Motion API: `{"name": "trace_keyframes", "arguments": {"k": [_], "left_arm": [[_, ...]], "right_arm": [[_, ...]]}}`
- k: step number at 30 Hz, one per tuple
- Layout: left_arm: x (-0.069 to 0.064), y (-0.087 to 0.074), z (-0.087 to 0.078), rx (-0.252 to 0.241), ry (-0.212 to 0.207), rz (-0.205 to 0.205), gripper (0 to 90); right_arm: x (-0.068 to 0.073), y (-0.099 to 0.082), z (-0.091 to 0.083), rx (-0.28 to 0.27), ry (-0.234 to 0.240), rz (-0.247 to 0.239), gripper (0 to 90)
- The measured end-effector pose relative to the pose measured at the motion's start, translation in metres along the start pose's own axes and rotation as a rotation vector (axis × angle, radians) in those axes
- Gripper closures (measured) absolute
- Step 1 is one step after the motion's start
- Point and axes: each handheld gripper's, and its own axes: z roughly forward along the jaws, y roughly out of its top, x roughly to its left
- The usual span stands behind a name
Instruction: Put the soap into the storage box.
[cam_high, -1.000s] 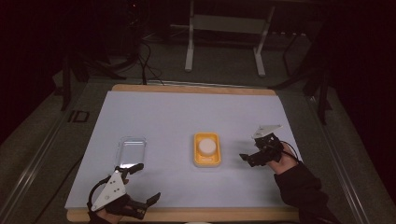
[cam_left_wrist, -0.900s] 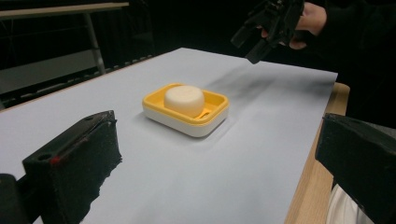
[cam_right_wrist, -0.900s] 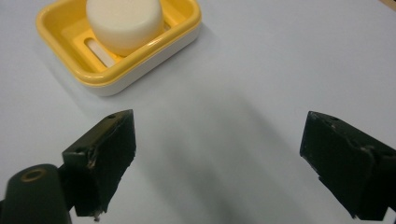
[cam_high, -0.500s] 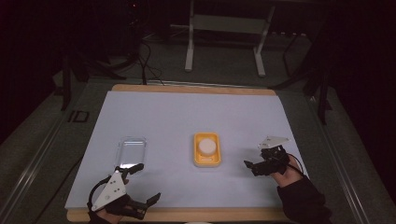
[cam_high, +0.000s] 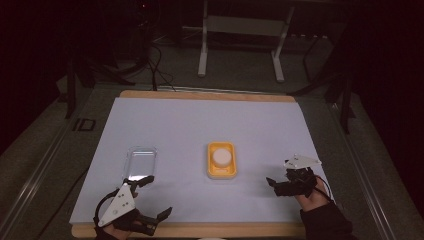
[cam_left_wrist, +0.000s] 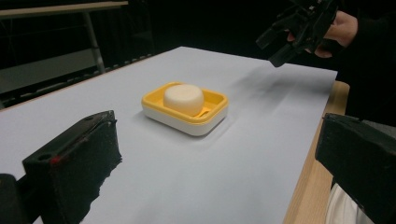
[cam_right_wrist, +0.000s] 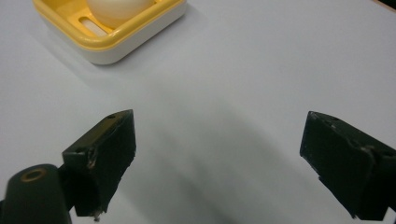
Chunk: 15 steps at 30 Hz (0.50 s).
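Right gripper (cam_high: 284, 183) hovers low over the white table sheet (cam_high: 200, 130), jaws spread wide and empty, with the yellow soap dish (cam_high: 221, 160) lying toward ten o'clock from it in the high view. The dish, holding a round white soap (cam_high: 221, 156), sits near the sheet's centre, long axis running twelve to six. Left gripper (cam_high: 150, 197), jaws likewise apart and holding nothing, waits at the sheet's near edge, just below a clear plastic lid (cam_high: 141, 162); the dish lies toward two o'clock from it. The right gripper looks the nearer.
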Motion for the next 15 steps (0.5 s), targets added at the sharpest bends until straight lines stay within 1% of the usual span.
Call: {"name": "trace_keyframes", "arguments": {"k": [5,6,8,9,10,11,12,15], "left_arm": [[0.0,0.0,0.0,0.001,-0.002,0.0,0.0],[-0.001,0.0,0.0,0.002,-0.002,0.0,0.0],[-0.001,0.0,0.0,0.002,-0.001,0.001,0.0],[-0.001,0.0,0.0,0.002,-0.001,0.001,0.0],[-0.001,0.0,0.0,0.002,0.0,0.001,0.0],[-0.001,0.0,0.0,0.003,-0.001,0.002,0.0],[-0.001,0.0,0.0,0.002,0.0,0.002,0.0],[-0.001,0.0,0.0,0.005,0.0,0.004,0.0]], "right_arm": [[0.001,-0.007,-0.006,-0.031,-0.014,0.015,10.5],[0.0,-0.008,-0.007,-0.028,-0.012,0.013,10.5],[0.002,-0.011,-0.008,-0.028,-0.027,0.011,10.5],[0.003,-0.012,-0.008,-0.017,-0.018,0.007,10.4],[0.004,-0.013,-0.007,-0.009,-0.019,0.002,10.4],[0.006,-0.015,-0.008,-0.005,-0.03,-0.006,10.5],[0.007,-0.016,-0.008,-0.001,-0.032,-0.008,10.4],[0.006,-0.018,-0.011,-0.015,-0.034,0.004,10.5]]}}
